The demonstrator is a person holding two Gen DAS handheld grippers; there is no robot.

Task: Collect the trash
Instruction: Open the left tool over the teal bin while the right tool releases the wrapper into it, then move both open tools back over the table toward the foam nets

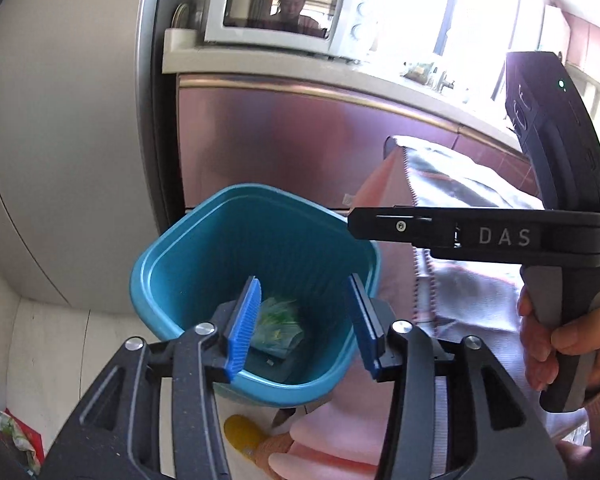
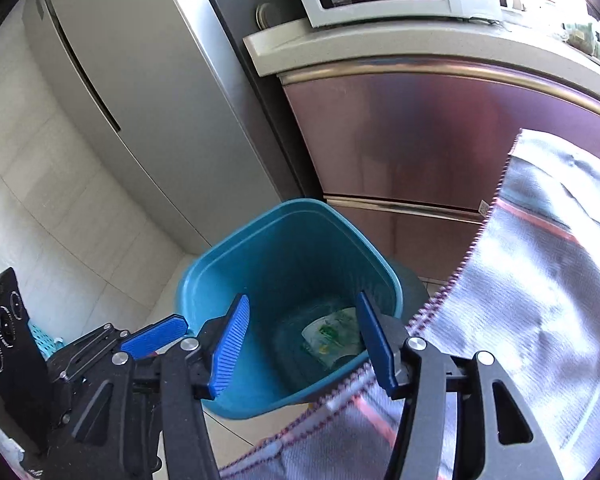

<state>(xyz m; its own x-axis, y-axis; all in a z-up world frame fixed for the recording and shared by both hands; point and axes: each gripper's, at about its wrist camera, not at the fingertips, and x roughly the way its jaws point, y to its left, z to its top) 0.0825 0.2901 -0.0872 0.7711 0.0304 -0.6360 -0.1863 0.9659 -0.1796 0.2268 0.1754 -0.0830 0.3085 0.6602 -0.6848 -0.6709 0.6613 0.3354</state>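
Left gripper [image 1: 304, 320]: jaws apart, empty, above bin. Right gripper [image 2: 300, 340]: jaws apart, empty. Blue bin [image 1: 188, 256] on floor; green-white wrapper [image 2: 332, 336] lying at bottom. Behind: cabinet [image 2: 420, 140], microwave [image 1: 276, 8] on counter.

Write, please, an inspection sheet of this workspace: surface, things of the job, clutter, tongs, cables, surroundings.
Surface: pale tiled floor; the blue bin stands on it.
Job's things: green-printed wrapper lies at the bin's bottom; another wrapper lies on the floor at the left.
Clutter: grey cloth hangs beside the bin, its edge over the rim; yellow slipper below the bin.
Grippers: left tongs open and empty above the bin; right tongs open and empty above the bin.
Cables: nothing seen.
Surroundings: fridge, cabinet, microwave on the counter.
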